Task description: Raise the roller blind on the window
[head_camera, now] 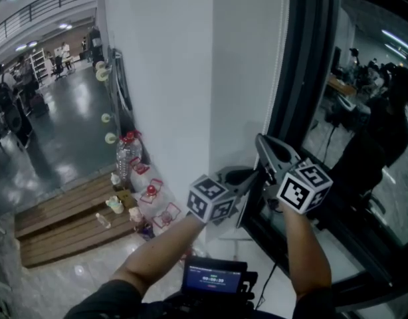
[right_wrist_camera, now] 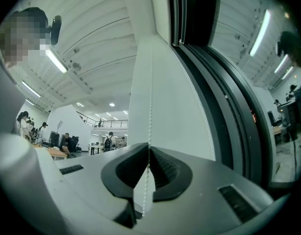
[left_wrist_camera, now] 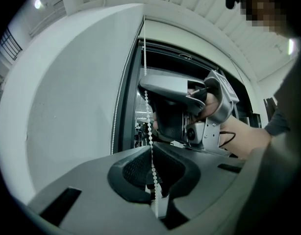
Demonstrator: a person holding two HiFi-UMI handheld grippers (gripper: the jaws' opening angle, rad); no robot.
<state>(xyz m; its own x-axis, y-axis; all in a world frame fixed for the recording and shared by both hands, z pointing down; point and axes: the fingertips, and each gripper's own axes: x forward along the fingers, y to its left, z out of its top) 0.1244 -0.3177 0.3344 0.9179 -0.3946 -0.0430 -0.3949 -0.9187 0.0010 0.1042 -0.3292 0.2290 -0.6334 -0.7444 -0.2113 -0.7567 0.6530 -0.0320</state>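
The white roller blind hangs down over the window beside the black frame. Its white bead chain runs vertically between the jaws of my left gripper, which is shut on it. The same chain also passes through my right gripper, likewise shut on it. In the head view both grippers sit low by the frame. The right gripper is just above the left gripper. From the left gripper view the right gripper shows right behind the chain.
Water bottles and small containers stand on a wooden pallet on the floor at the left. A dark device with a screen hangs at my chest. The glass reflects a person. People stand far back in the hall.
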